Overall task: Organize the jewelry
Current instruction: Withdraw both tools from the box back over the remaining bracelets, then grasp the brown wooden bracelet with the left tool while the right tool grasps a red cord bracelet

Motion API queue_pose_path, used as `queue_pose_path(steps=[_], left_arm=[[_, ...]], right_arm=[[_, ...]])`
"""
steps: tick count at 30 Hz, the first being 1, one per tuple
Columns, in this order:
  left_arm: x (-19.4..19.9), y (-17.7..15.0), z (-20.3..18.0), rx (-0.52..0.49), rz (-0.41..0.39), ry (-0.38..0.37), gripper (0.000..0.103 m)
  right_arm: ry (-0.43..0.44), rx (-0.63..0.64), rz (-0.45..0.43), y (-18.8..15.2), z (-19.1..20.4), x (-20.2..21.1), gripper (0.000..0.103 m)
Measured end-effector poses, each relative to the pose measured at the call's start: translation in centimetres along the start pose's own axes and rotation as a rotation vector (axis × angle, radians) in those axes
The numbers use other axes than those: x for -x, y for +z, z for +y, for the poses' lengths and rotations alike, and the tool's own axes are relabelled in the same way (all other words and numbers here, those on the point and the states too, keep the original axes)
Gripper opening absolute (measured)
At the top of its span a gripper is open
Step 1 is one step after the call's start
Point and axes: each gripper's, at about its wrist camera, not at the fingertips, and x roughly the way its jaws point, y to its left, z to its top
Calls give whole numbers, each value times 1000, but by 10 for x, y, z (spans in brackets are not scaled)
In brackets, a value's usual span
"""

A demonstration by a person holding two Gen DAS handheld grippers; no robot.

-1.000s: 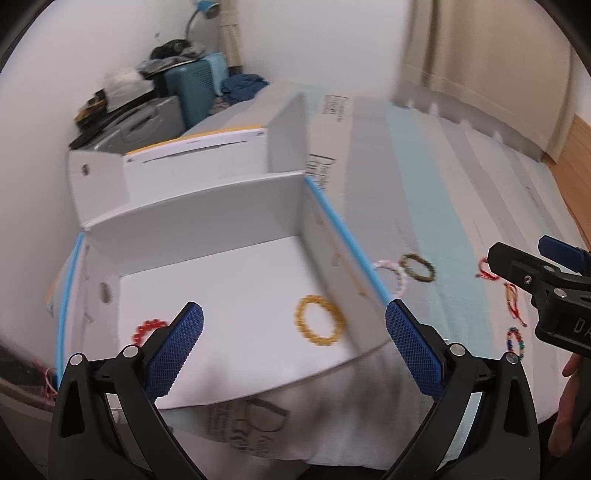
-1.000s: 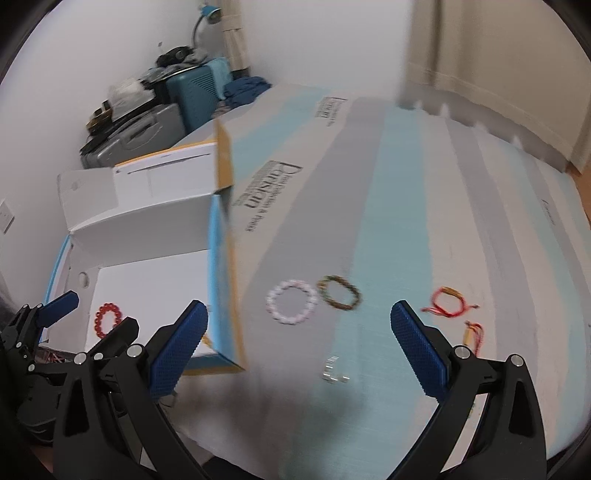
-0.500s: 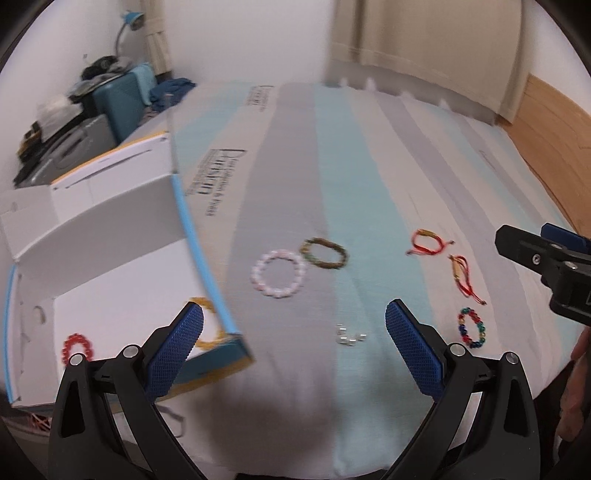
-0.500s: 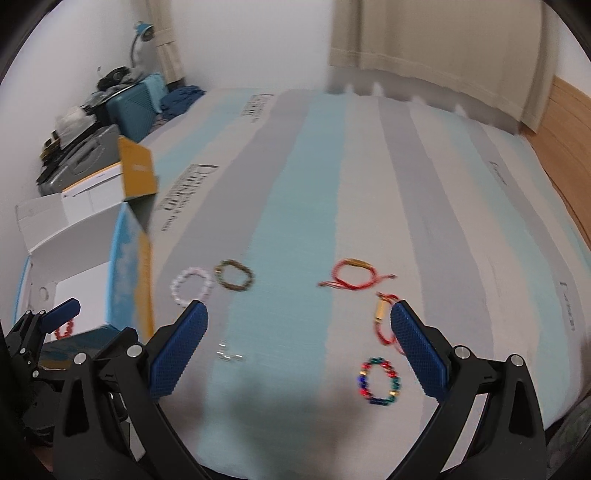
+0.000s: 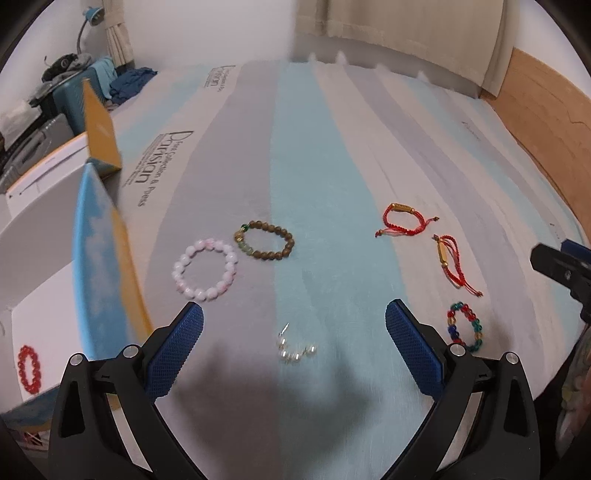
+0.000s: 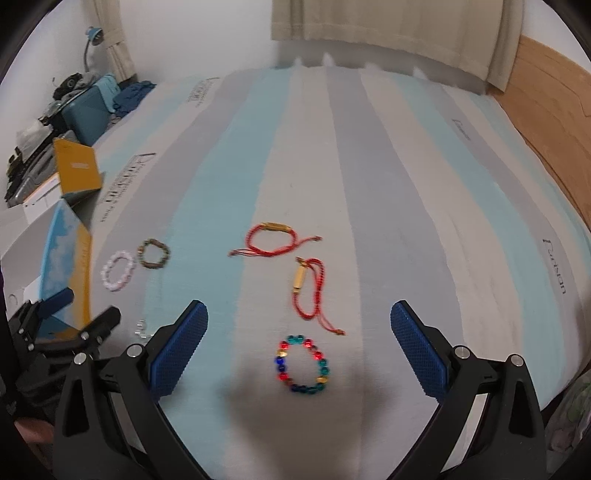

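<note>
Two spread grippers (image 5: pixel 294 319) (image 6: pixel 299 319) — bracelets (image 6: pixel 303 363) ahead

Soft indoor light, slight motion blur, fisheye-curved edges, shadows near bottom

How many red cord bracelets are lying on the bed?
2. One red cord bracelet lies mid-bed; the second red cord bracelet lies just nearer, beside it, above the multicoloured bead bracelet. None looks hidden.

A home bedroom: a bed (image 6: pixel 369 155) with a striped mattress cover fills the view, beige curtains (image 6: pixel 388 33) hang at twelve o'clock, and suitcases (image 6: pixel 88 110), clothes and a desk lamp (image 6: pixel 92 37) crowd ten o'clock.
</note>
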Motion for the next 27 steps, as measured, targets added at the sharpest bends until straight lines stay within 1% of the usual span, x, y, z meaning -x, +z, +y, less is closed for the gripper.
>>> queue_pose_path(steps=[7, 12, 17, 19, 21, 24, 27], left_arm=[[-48, 28, -8, -10, 19, 6, 97], [-85, 45, -9, -11, 43, -6, 97], [-117, 54, -6, -9, 72, -4, 96], [-128, 55, -6, -12, 82, -5, 93], [-138, 56, -10, -30, 95, 2, 88], [-147, 56, -16, -64, 100, 13, 87], [-156, 56, -18, -70, 101, 21, 87]], right_arm=[[-12, -8, 61, 8, -22, -47, 95], [-16, 0, 103, 14, -24, -82, 95], [-1, 9, 167, 13, -22, -120, 88], [3, 9, 186, 11, -21, -133, 85], [13, -3, 209, 7, -22, -146, 82], [22, -11, 231, 3, -21, -159, 77], [28, -19, 240, 1, -22, -166, 75]])
